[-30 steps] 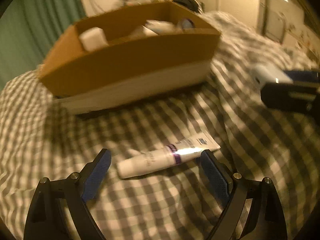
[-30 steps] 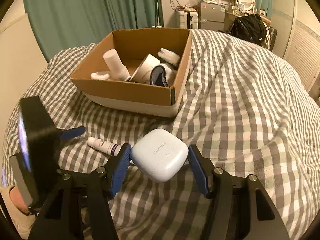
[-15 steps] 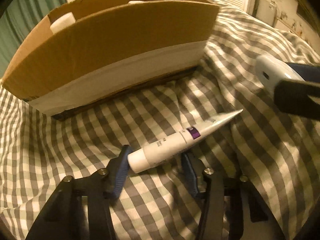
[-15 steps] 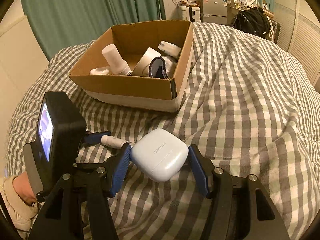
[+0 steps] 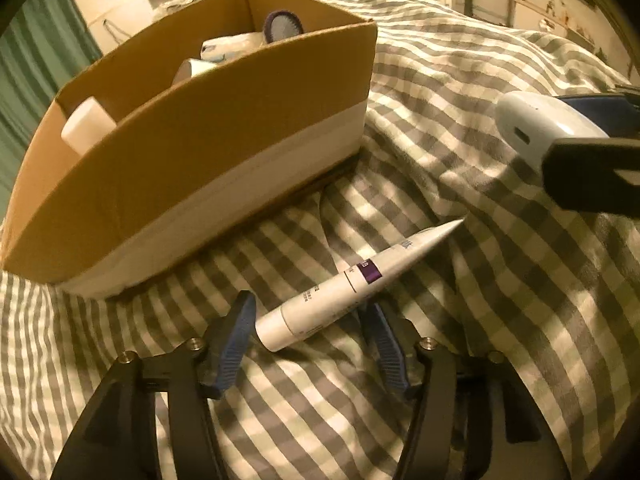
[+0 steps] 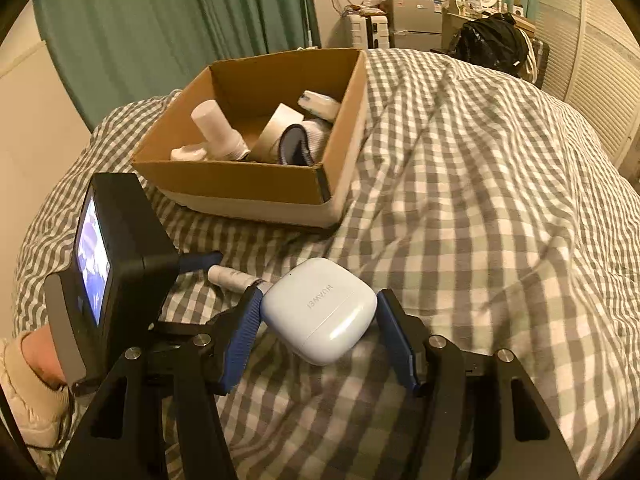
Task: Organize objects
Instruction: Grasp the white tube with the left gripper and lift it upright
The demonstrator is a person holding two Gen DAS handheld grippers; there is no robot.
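My left gripper (image 5: 310, 320) is shut on a white tube with a purple band (image 5: 352, 284), held just above the checked bedcover, crimped end pointing right. A cardboard box (image 5: 208, 152) with several white items stands just beyond it. My right gripper (image 6: 318, 314) is shut on a white earbud case (image 6: 320, 310), held above the bedcover. The case also shows at the right of the left wrist view (image 5: 540, 128). The box (image 6: 256, 184) lies ahead and to the left in the right wrist view, where the tube (image 6: 232, 278) peeks out beside the left gripper.
The grey-and-white checked bedcover (image 6: 480, 200) spreads over the whole bed. Green curtains (image 6: 160, 20) hang behind the box. A black bag (image 6: 492, 40) and appliances stand at the far end of the room. The left gripper's camera housing (image 6: 112, 260) is at the left.
My left gripper closed on the tube and lifted it off the bedcover, moving closer to the box. My right gripper kept hold of the earbud case and shifted slightly.
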